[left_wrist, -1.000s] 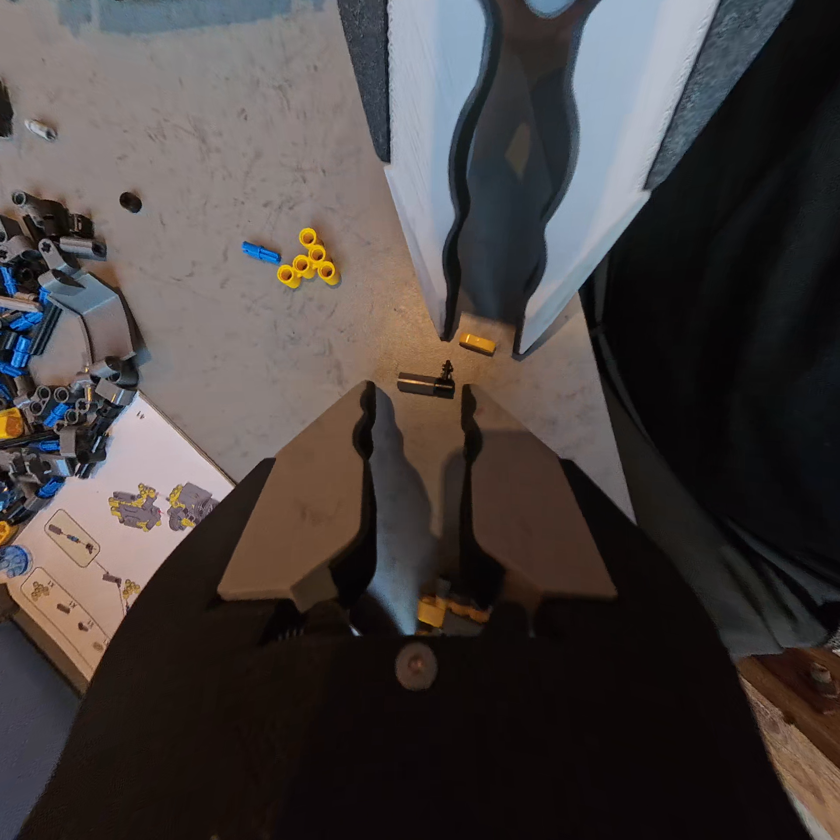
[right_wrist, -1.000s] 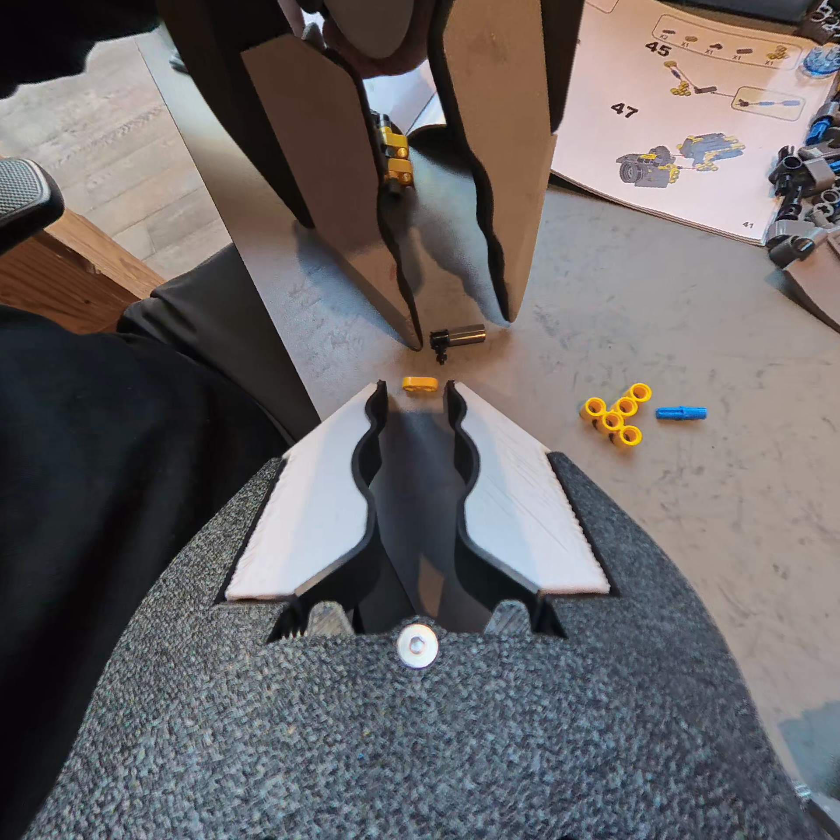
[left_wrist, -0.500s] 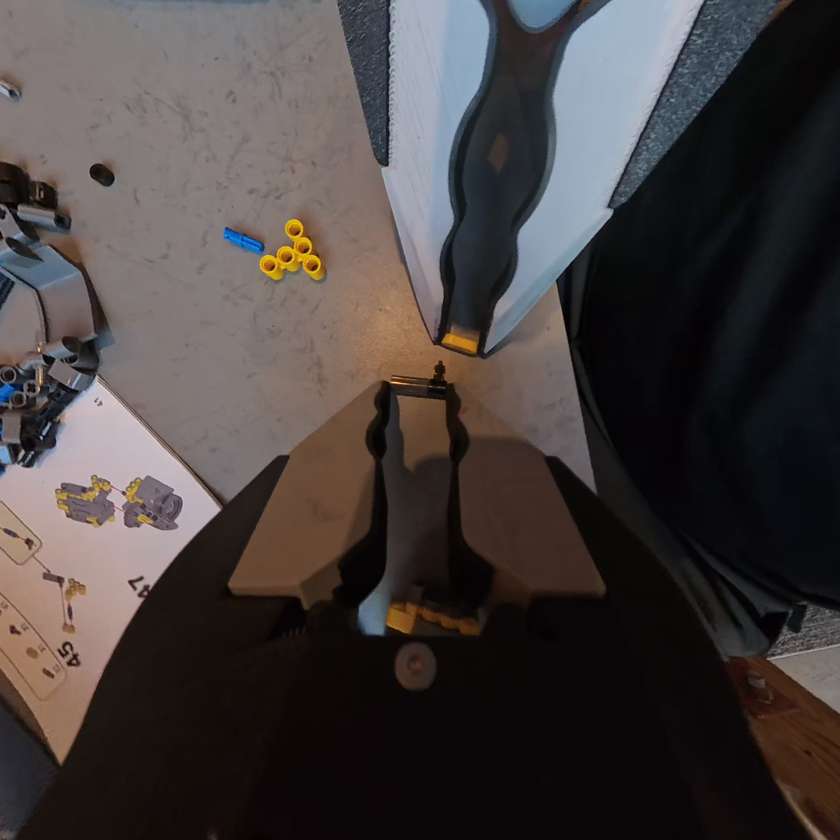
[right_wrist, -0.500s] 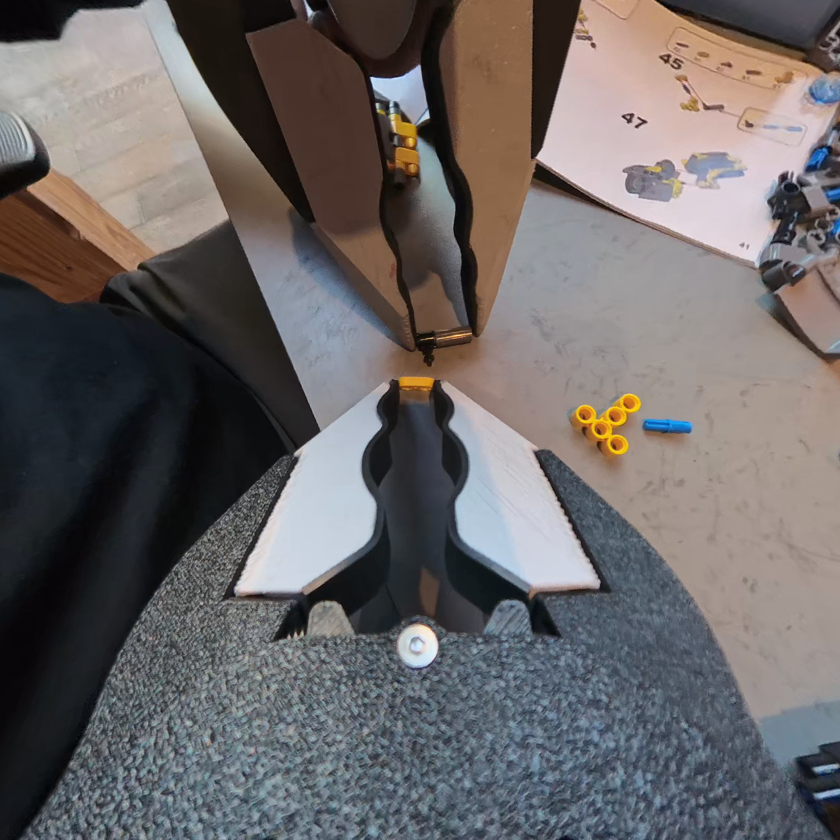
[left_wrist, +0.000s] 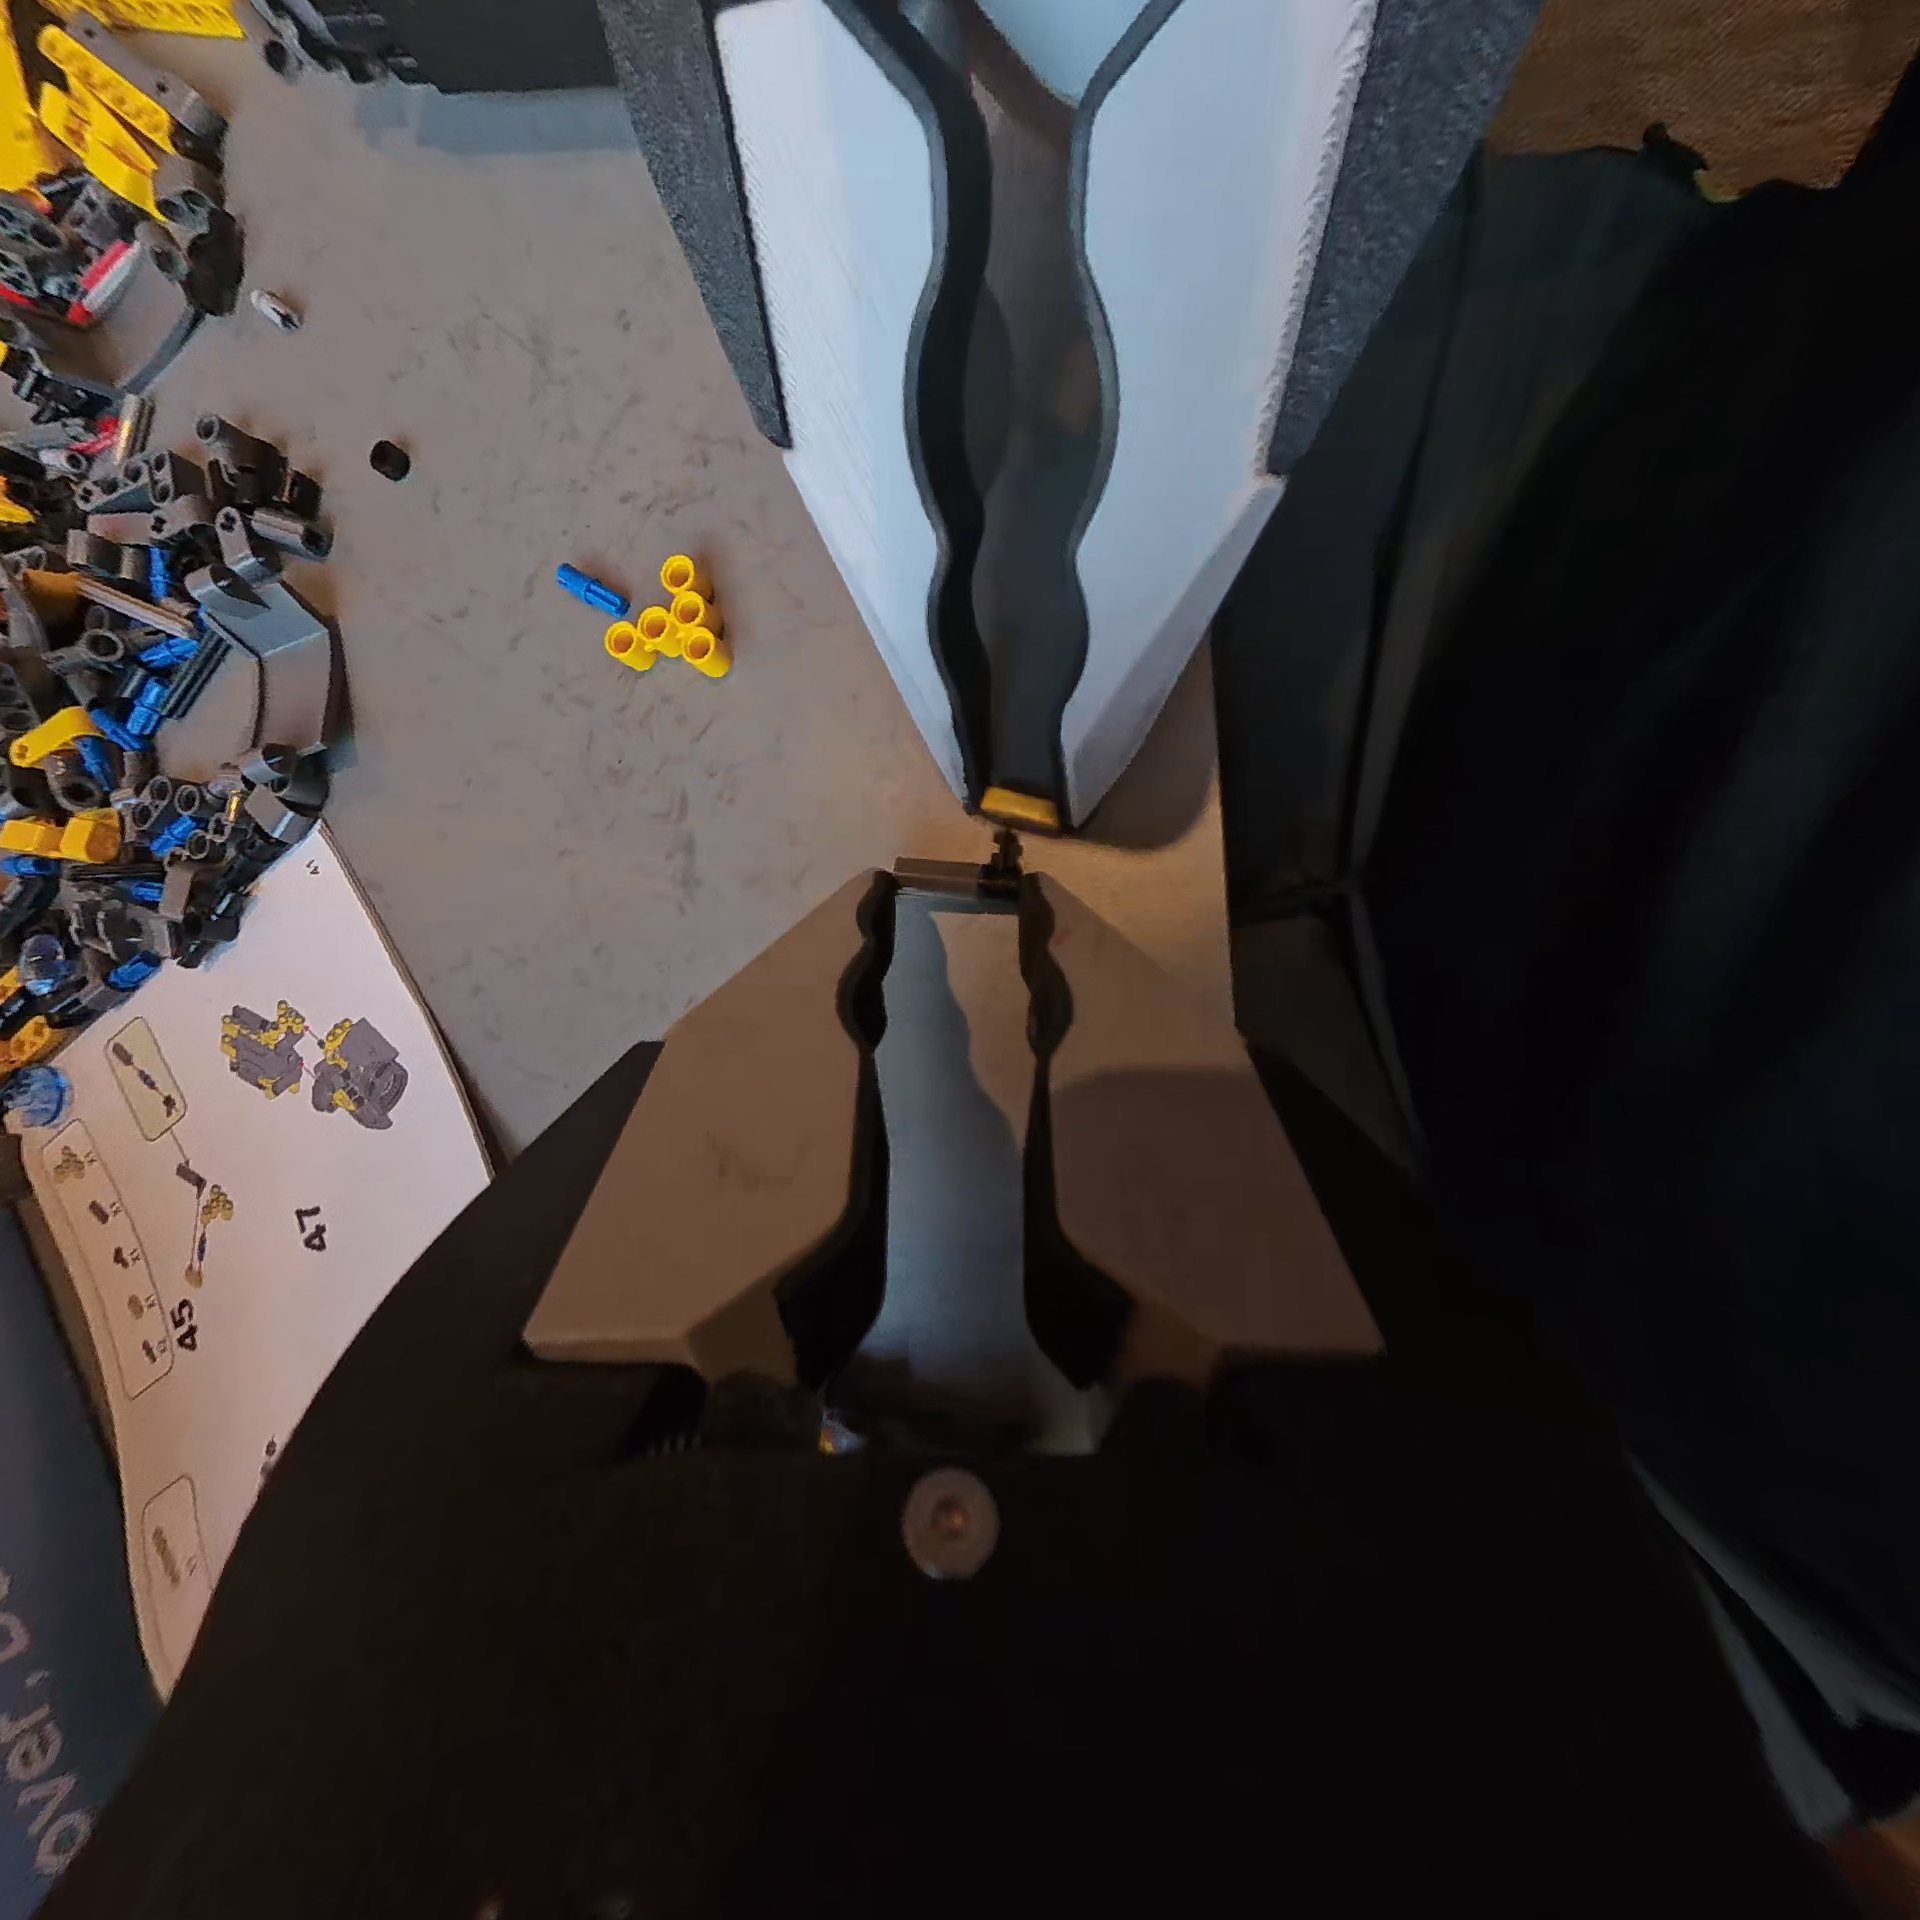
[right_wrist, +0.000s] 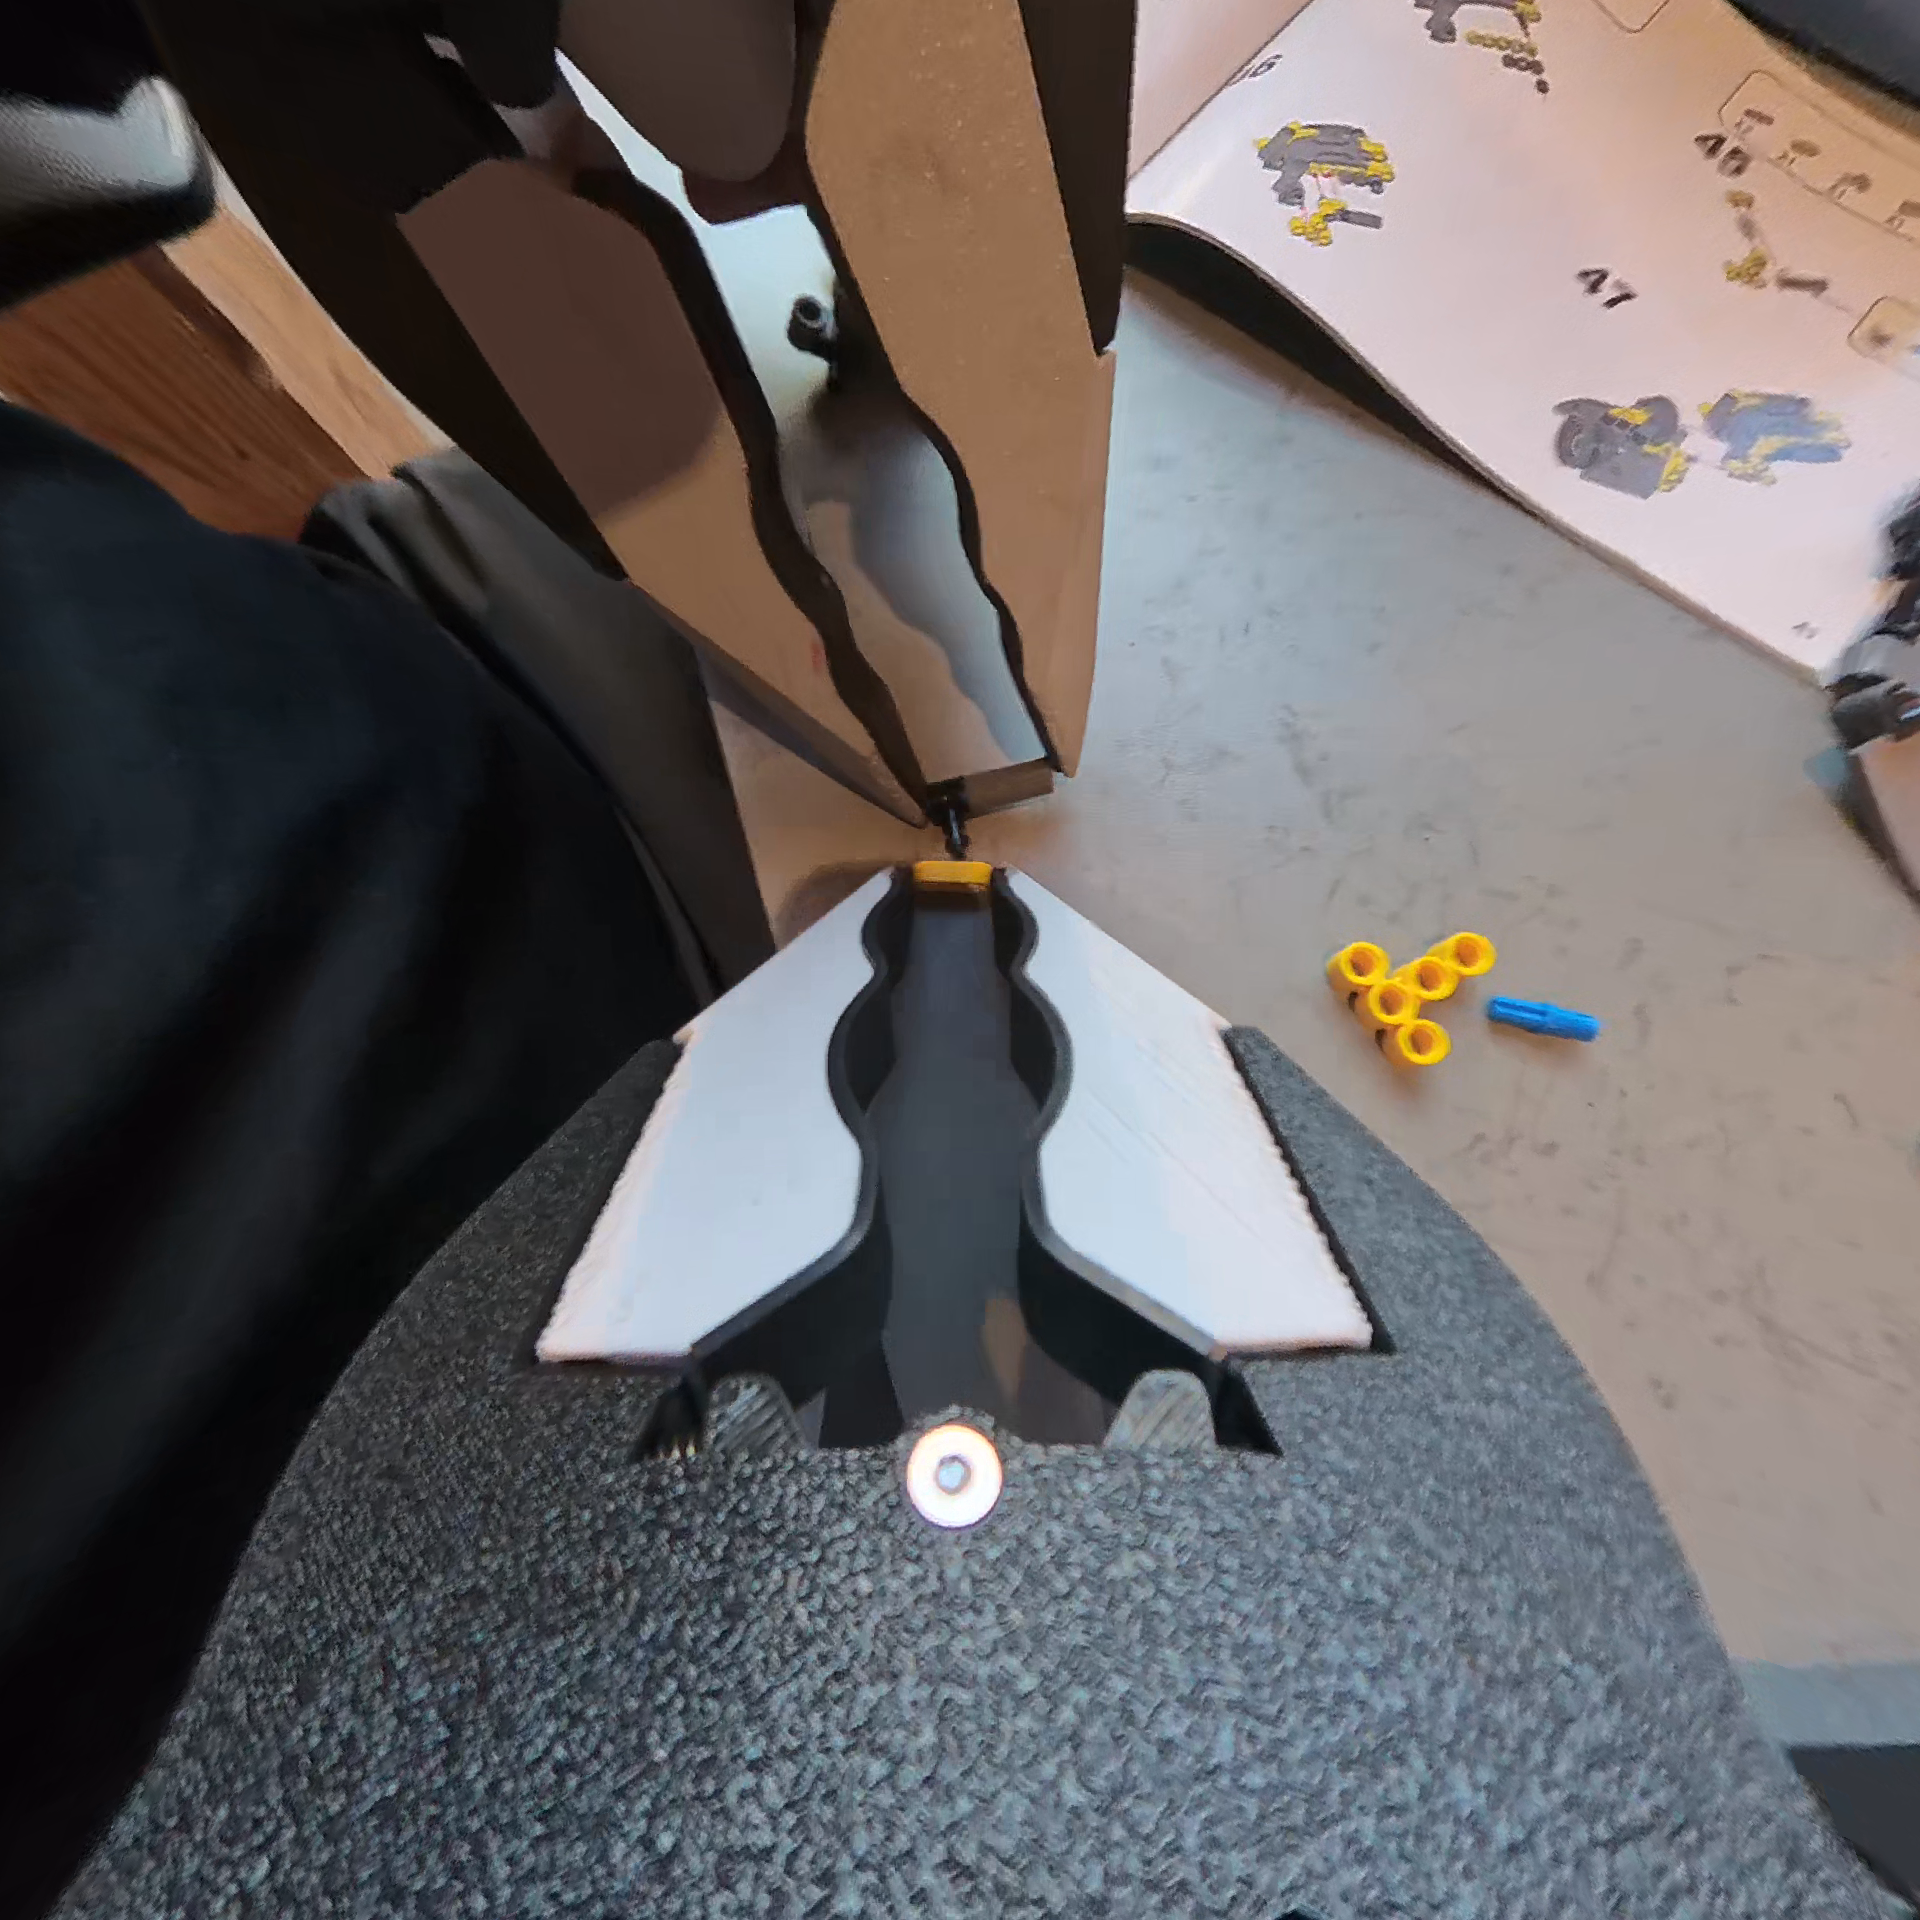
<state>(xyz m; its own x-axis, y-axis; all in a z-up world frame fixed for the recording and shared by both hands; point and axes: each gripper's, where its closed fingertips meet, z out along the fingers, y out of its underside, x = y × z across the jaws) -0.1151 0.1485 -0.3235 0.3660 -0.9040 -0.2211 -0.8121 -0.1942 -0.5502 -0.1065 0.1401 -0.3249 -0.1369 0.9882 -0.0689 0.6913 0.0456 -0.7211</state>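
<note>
My left gripper, with tan fingers, is shut on a small dark grey connector piece that has a black pin sticking out toward the other gripper. My right gripper, with white fingers, is shut on a small yellow piece. The two grippers face each other tip to tip above the grey table, and the black pin almost touches the yellow piece. In the right wrist view the left gripper comes down from the top; in the left wrist view the right gripper does.
A yellow cluster of connectors and a blue pin lie on the table. A pile of grey, black, blue and yellow parts is at the left. An open instruction booklet lies beside it. A person's dark clothing borders the table edge. My left and right fingertips are right by each other.
Both grippers closed on the pieces that lay on the table, the left on the grey connector, the right on the yellow piece, and lifted them, holding them tip to tip.
</note>
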